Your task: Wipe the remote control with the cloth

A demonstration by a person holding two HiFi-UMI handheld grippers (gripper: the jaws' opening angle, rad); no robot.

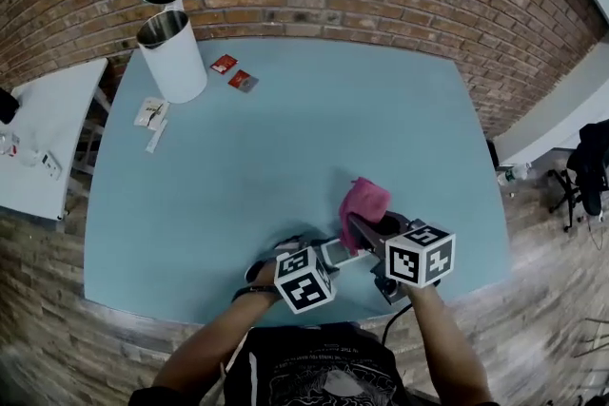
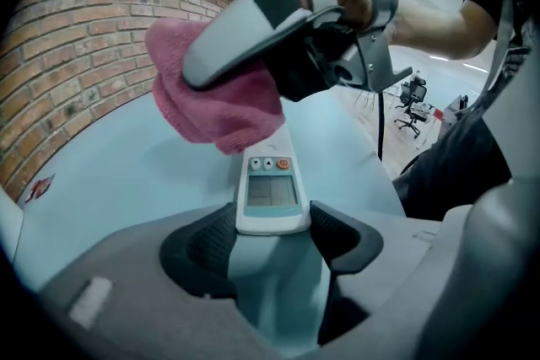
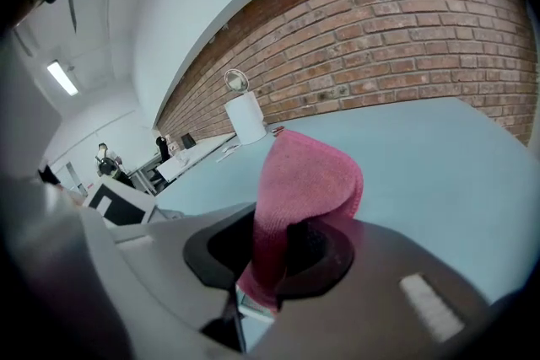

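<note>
Lying screen-up, the remote control [image 2: 268, 194] is clamped at its near end by the left claw [image 2: 272, 233] over the near part of the table [image 1: 285, 128]. Its far end is overlapped by the pink cloth [image 2: 211, 97], pinched in the right claw [image 3: 280, 250]. Wiping is judged under way, with the screen and buttons yet to be wiped.

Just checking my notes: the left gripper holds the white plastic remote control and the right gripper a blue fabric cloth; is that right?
Only the colour is wrong: the right gripper view shows the right gripper holding a pink fabric cloth. The rest stands.
</note>
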